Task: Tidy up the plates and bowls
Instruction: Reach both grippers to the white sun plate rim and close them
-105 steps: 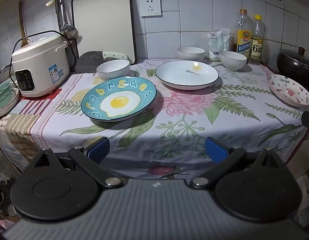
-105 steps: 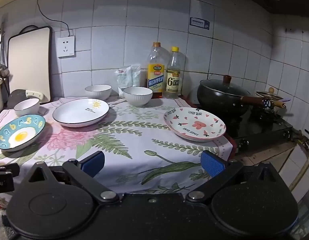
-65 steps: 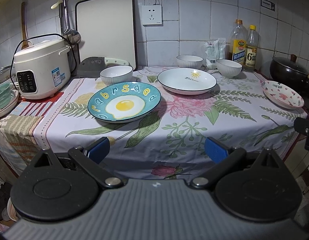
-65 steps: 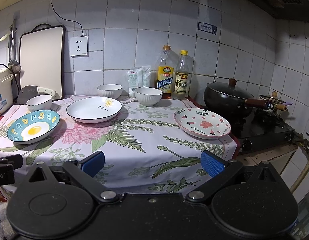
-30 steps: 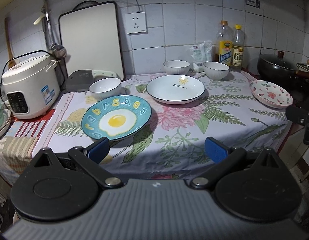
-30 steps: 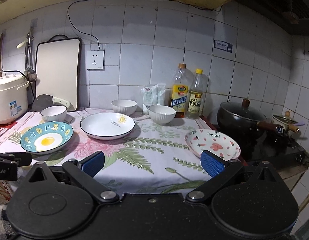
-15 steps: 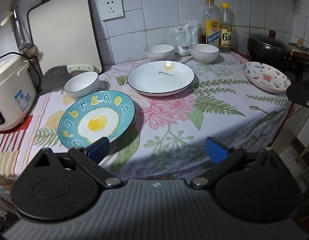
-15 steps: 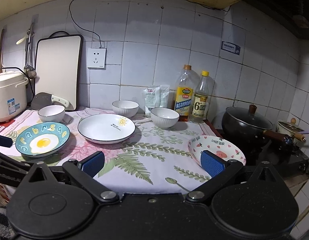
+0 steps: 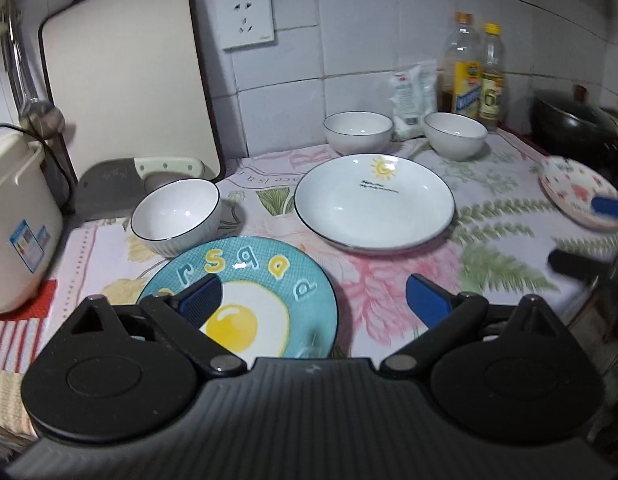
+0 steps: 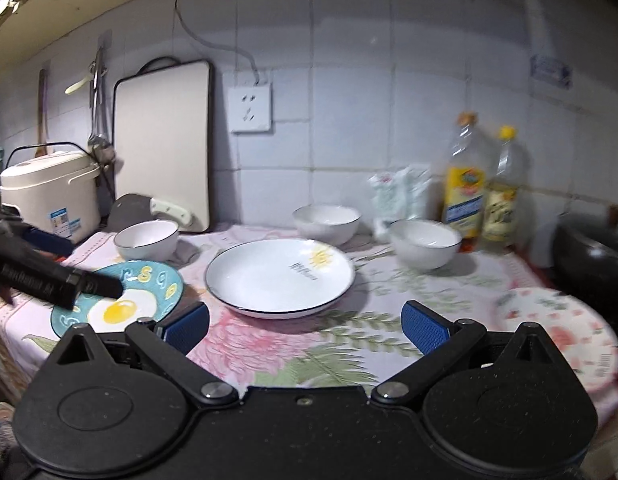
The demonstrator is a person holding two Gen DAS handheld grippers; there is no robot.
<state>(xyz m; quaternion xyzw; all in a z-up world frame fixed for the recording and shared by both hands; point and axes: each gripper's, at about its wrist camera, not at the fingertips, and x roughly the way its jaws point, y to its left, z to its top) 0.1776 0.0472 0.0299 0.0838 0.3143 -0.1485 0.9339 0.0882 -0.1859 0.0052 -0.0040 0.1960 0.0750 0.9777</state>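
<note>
Left gripper over the egg plate, right gripper nearby, both jaws wide open (holding nothing).

Teal fried-egg plate; white sun plate; floral tablecloth.

Egg plate near edge behind the left claw; blurred pink plate cut off at frame edge.
</note>
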